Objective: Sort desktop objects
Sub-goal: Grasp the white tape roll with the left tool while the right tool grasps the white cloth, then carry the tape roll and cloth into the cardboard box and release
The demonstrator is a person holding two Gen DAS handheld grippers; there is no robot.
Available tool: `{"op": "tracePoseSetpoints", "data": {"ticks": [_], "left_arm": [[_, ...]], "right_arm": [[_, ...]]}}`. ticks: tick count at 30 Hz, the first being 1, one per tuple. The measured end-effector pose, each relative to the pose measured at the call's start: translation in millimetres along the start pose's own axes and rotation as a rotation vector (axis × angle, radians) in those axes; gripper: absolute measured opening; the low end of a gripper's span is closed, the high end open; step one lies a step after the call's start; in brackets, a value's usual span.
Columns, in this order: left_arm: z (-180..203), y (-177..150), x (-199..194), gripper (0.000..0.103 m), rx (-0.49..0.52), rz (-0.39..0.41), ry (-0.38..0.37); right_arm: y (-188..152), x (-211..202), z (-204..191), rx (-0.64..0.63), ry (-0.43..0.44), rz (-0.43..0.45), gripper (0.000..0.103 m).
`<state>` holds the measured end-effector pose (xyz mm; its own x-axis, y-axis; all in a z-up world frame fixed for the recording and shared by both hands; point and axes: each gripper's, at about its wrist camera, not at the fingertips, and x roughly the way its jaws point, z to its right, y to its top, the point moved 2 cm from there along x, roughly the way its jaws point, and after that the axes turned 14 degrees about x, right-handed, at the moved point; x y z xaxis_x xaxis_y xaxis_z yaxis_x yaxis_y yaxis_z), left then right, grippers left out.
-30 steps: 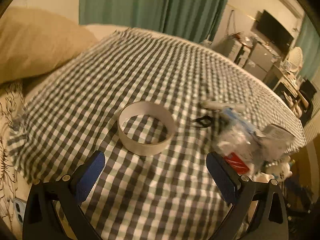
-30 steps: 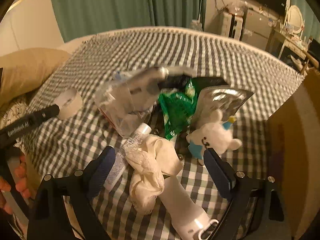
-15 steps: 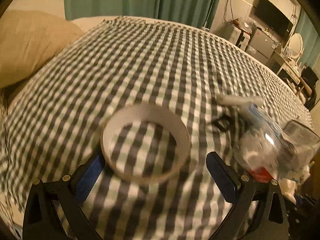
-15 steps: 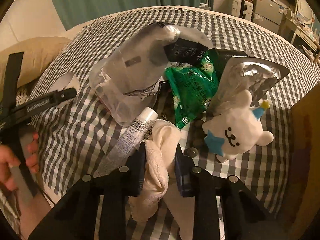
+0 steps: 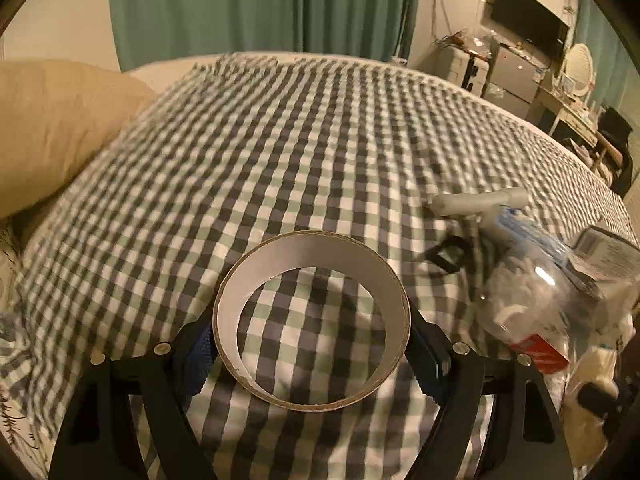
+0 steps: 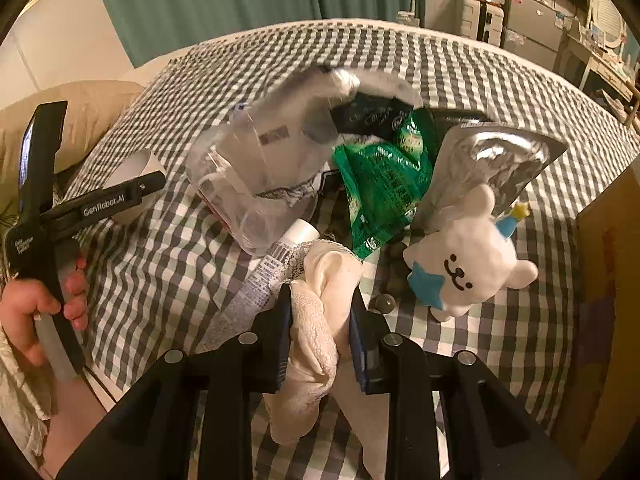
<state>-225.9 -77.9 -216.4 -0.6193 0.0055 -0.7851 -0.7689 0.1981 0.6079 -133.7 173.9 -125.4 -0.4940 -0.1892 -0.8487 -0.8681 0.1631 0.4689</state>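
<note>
My left gripper (image 5: 312, 340) is shut on a white tape roll (image 5: 312, 320), its pads pressing both sides, on the checked cloth (image 5: 280, 140). My right gripper (image 6: 320, 316) is shut on a cream lace cloth (image 6: 320, 312) that hangs between the fingers. In the right wrist view the pile holds a clear plastic bag (image 6: 272, 160), a green packet (image 6: 380, 188), a silver foil pouch (image 6: 492, 160), a white plush bear (image 6: 464, 264) and a white tube (image 6: 272, 276). The left gripper and tape roll (image 6: 132, 172) show at the left of that view.
A beige pillow (image 5: 52, 128) lies at the left. A cardboard box (image 6: 608, 300) stands at the right edge. A clear bag (image 5: 532, 292) and a grey tube (image 5: 480, 200) lie right of the tape roll. Furniture stands beyond the bed.
My left gripper moved forward and closed on the tape roll. My right gripper closed on the cream lace cloth and lifted it a little.
</note>
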Motion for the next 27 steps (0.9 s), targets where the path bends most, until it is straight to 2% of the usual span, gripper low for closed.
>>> {"op": "tracePoseSetpoints", "data": {"ticks": [11,20,27], "left_arm": [[39,-4,-100,0.084,0.018,0.162,-0.034],[82,-10,-160,0.084,0.057,0.187,-0.130],[119,2,-212,0.084,0.096,0.251,-0.191]], "right_arm": [[-4,-58,-4,-0.009,0.035,0.112,0.025],[-13,-128,-2,-0.011,0.054,0.246,0.025],[-12,-175,-3,0.030,0.101,0.329,0.025]]}}
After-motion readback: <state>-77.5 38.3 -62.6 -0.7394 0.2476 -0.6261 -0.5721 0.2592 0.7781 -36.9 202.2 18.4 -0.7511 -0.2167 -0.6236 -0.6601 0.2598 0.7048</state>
